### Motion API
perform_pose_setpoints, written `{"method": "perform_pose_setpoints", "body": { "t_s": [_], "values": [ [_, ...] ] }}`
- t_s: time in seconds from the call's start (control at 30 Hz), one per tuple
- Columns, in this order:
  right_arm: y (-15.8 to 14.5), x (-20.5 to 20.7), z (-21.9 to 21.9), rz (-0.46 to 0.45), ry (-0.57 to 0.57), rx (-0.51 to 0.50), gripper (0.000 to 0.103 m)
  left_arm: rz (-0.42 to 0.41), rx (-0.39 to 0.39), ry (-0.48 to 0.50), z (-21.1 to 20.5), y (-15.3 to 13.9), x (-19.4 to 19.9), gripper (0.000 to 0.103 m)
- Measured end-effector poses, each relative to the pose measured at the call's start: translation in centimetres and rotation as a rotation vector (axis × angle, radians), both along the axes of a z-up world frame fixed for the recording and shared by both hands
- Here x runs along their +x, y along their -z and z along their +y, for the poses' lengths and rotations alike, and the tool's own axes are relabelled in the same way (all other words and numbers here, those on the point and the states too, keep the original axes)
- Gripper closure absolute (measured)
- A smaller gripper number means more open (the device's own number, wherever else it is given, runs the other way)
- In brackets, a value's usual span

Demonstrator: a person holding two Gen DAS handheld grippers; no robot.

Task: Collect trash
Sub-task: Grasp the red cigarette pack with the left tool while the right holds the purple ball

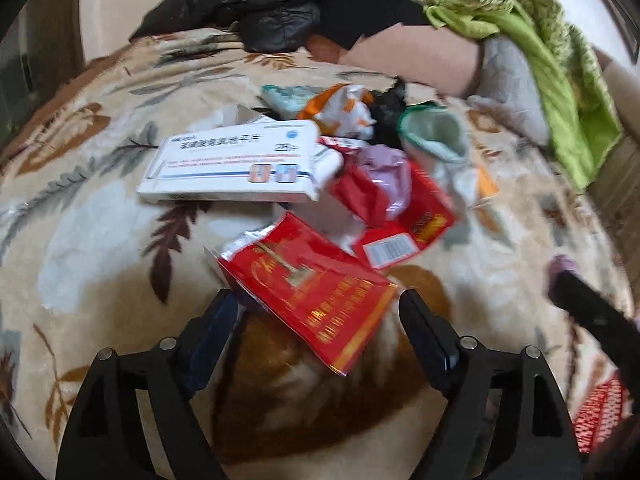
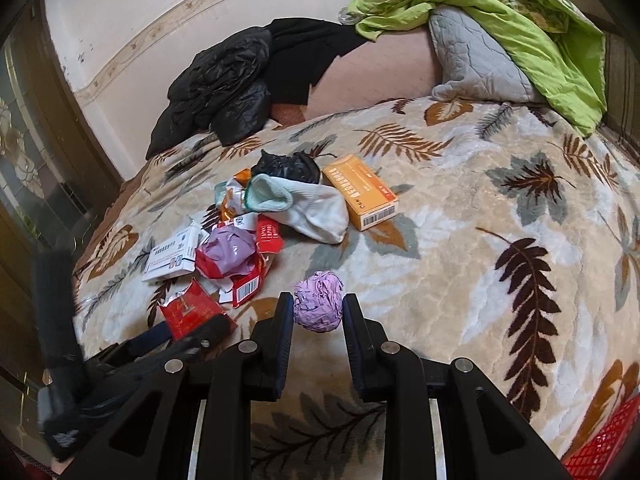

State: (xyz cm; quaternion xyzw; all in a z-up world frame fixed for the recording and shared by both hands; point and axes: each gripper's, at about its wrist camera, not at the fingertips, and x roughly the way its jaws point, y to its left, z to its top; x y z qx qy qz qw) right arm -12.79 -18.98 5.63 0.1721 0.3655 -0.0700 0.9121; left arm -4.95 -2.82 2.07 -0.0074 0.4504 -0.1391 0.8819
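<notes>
Trash lies heaped on a leaf-patterned blanket (image 2: pixel 460 240) covering a bed.

Left gripper (image 1: pixel 320 312): jaws spread wide. A red foil wrapper (image 1: pixel 312 292) sits in the gap between them; its lower left edge lies against the left finger, and the right finger stands clear of it. The frame is blurred there, so no firm grip can be confirmed.

Right gripper (image 2: pixel 318 312): clenched on a crumpled purple paper ball (image 2: pixel 319 302), both pads pressing its sides, the ball just above the blanket.

Remaining pile, beyond the left gripper:
- a white medicine box (image 1: pixel 236 164) with blue print, lying flat;
- a second red wrapper (image 1: pixel 404 216) bearing a barcode, with a crumpled purple wad (image 1: pixel 386 172) resting on it;
- a white sock (image 2: pixel 304 208) with a pale green cuff;
- an orange and white wrapper (image 1: pixel 344 110);
- a small black plastic bag (image 2: pixel 288 166);
- an orange carton (image 2: pixel 360 192), just beside the sock.

A red mesh basket (image 2: pixel 604 448) stands at the blanket's near right edge. Black clothing (image 2: pixel 224 84) and a green quilt (image 2: pixel 500 20) lie at the far side.
</notes>
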Motion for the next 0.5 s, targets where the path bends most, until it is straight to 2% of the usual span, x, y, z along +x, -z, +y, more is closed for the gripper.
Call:
{"method": "perform_pose_setpoints", "body": {
  "t_s": [0.23, 0.27, 0.43, 0.5],
  "values": [
    [0.0, 0.0, 0.2, -0.002, -0.004, -0.009, 0.077, -0.035, -0.001, -0.012, 1.1, 0.1, 0.7, 0.025],
    [0.0, 0.0, 0.2, -0.002, -0.005, -0.007, 0.077, -0.037, -0.003, -0.005, 1.2, 0.1, 0.7, 0.043],
    [-0.2, -0.1, 0.5, -0.007, -0.012, -0.015, 0.077, -0.043, -0.023, 0.030, 2.2, -0.4, 0.0, 0.044],
    [-0.2, -0.1, 0.7, -0.009, -0.013, -0.016, 0.077, -0.030, -0.055, 0.043, 3.0, -0.6, -0.3, 0.045]
  ]
}}
